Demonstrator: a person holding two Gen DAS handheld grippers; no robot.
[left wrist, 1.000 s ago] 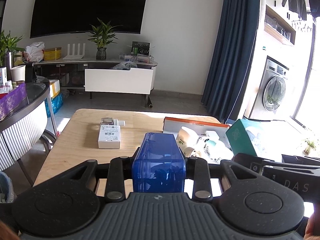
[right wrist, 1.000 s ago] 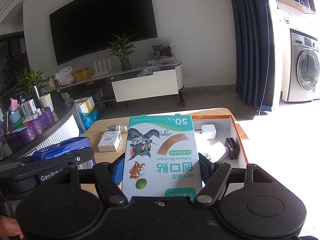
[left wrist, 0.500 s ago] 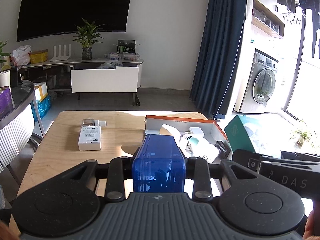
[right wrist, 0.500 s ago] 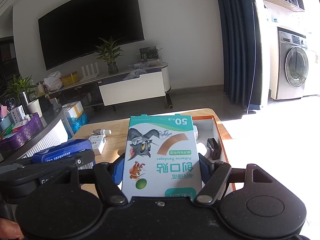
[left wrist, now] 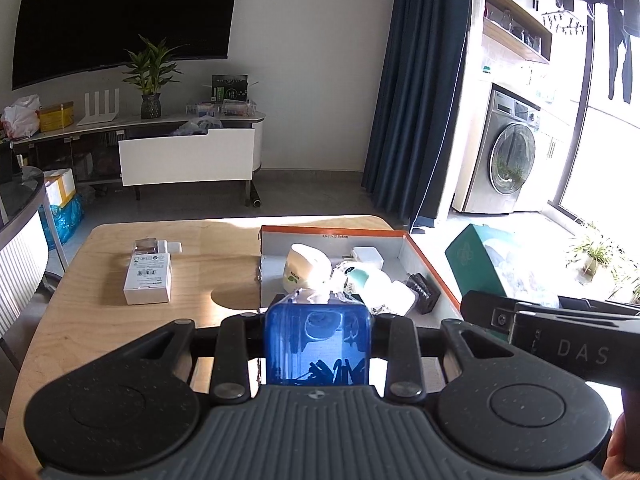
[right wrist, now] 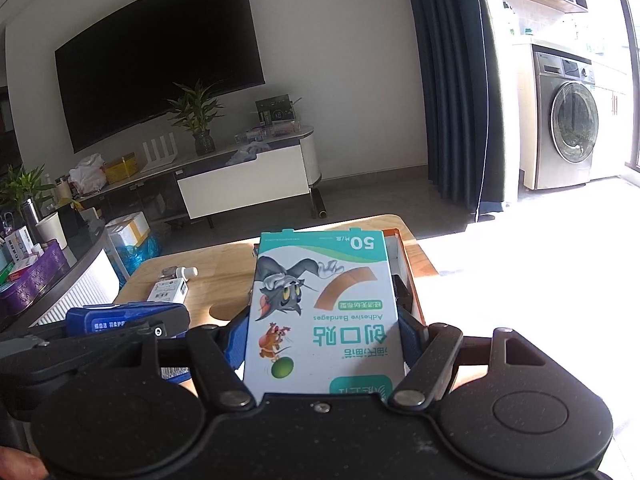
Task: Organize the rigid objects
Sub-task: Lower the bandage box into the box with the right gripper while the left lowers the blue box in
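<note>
The left tongs (left wrist: 318, 344) grip a blue translucent case (left wrist: 318, 346), and the right tongs (right wrist: 324, 340) clamp a bandage box (right wrist: 322, 308) lengthwise. The orange-rimmed tray (left wrist: 426, 264) lies straight ahead and below on the worktop (left wrist: 100, 320). The left tongs' load seems to hang just over its near edge, so that hand looks nearer.

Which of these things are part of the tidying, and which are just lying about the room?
Part of the job:
- translucent blue plastic box, in left gripper
- bandage carton, in right gripper
- orange-rimmed cardboard tray
- white carton on table

Lying about:
- potted plant
- washing machine
</note>
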